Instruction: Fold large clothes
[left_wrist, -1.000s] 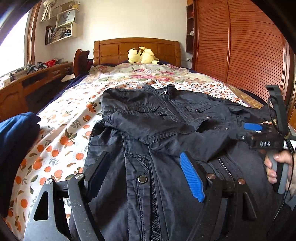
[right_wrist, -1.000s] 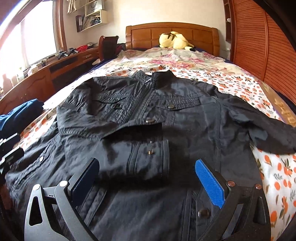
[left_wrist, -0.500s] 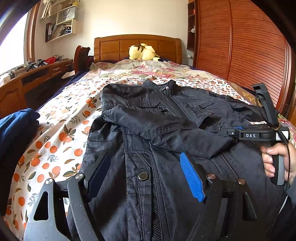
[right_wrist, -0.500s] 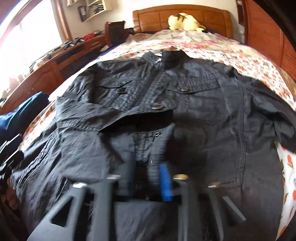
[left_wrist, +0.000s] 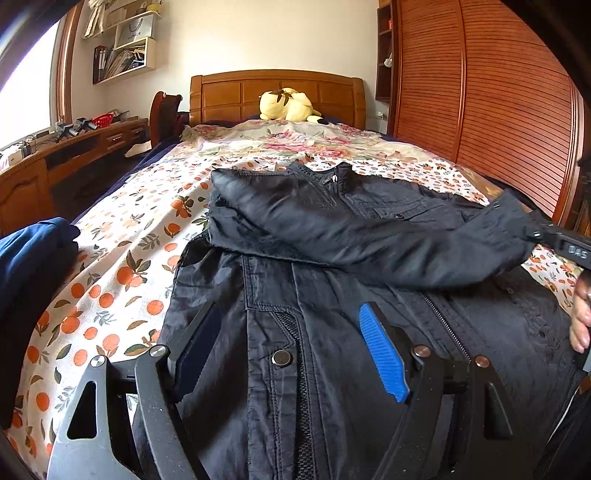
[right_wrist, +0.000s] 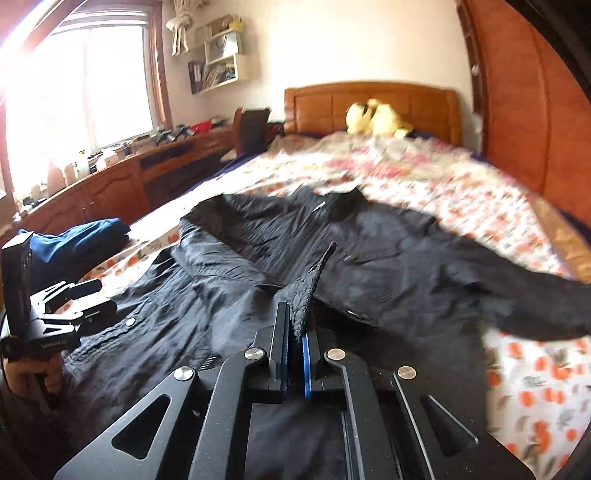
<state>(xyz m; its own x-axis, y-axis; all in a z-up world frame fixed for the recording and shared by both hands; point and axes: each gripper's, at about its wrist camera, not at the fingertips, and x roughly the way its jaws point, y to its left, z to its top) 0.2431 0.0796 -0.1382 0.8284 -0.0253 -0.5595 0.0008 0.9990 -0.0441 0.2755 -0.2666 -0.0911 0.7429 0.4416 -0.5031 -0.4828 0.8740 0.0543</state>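
The left gripper (left_wrist: 288, 350) hovered with jaws wide and empty over the hem of the black jacket (left_wrist: 332, 295), which lay spread on the fruit-print bedspread (left_wrist: 122, 266). The right gripper (right_wrist: 295, 328) was clamped on the cuff (right_wrist: 310, 284) of the jacket's sleeve, raised across its chest. Beyond, a yellow plush toy (left_wrist: 286, 105) rested against the headboard (left_wrist: 221, 96).
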